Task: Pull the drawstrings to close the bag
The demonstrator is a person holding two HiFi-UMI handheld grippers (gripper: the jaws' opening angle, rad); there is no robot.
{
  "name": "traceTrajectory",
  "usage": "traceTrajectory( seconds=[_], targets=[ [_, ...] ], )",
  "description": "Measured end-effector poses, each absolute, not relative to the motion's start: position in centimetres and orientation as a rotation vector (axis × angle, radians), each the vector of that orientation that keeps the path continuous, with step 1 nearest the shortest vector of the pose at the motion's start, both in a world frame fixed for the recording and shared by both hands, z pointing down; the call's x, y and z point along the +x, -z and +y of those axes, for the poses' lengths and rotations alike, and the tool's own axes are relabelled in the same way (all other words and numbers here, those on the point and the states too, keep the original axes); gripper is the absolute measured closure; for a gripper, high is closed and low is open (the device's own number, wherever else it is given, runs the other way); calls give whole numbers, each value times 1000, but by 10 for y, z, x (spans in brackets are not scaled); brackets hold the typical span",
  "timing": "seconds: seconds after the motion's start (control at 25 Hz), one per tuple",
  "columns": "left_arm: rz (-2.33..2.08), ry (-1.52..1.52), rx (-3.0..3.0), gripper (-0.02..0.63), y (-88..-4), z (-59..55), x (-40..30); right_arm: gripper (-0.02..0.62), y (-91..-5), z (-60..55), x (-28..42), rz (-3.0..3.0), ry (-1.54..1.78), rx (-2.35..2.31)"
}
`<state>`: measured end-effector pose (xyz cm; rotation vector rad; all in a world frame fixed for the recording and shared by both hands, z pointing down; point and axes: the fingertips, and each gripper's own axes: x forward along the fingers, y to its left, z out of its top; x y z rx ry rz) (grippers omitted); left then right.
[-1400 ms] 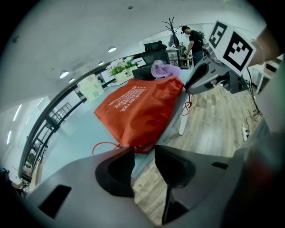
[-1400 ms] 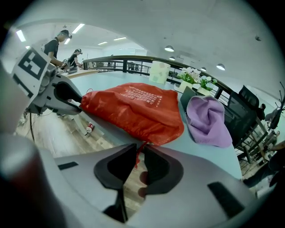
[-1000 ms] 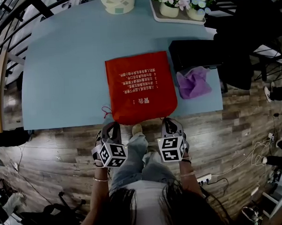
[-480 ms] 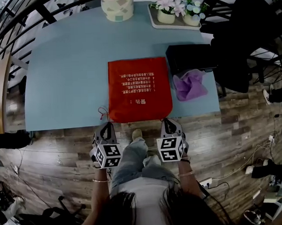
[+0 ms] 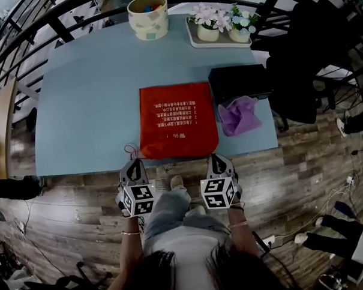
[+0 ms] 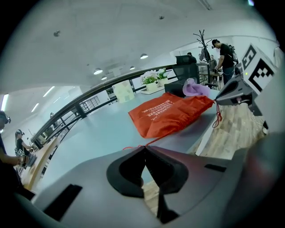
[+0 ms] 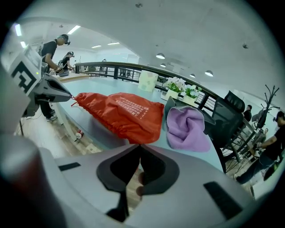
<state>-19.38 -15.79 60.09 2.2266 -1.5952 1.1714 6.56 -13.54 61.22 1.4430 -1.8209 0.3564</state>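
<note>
Left gripper [image 5: 134,164], off the red bag's [image 5: 177,117] near left corner: jaws pinched tight on the red drawstring [image 6: 156,139]. Right gripper [image 5: 219,158], off the near right corner: jaws together, any cord in them unclear. Bag flat on blue table [image 5: 83,103]. Purple cloth [image 5: 237,115] just right of bag; cup [image 5: 147,15] beyond.

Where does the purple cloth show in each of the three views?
Head view: purple cloth right of centre, beside the red bag.
Left gripper view: upper right, just above the bag's far end.
Right gripper view: right of centre.
Shared landmark: the red bag beside it.
</note>
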Motion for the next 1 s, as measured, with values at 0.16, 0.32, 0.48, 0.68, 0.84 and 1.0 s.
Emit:
traceTrajectory(
  seconds=[0.16,0.32,0.48,0.68,0.84,1.0],
  targets=[
    [-1613,-1151,2233,589,-595,-165,-194,568,-605,-139,70,-1811,-329,1471],
    [-1625,-1132,2240,589,-590,-169,-195,568,-600,-140,76,-1796,-312,1500],
    [-1639,-1116,2242,589,-586,-173,-198,568,-594,-144,79,-1780,-286,1525],
    [-1658,-1095,2240,589,-580,-180,-205,568,-585,-150,80,-1767,-265,1550],
    [-1668,-1073,2245,589,-576,-186,-210,568,-580,-154,79,-1754,-243,1569],
    [-1670,-1060,2258,589,-574,-194,-214,568,-576,-159,80,-1739,-236,1592]
  ],
)
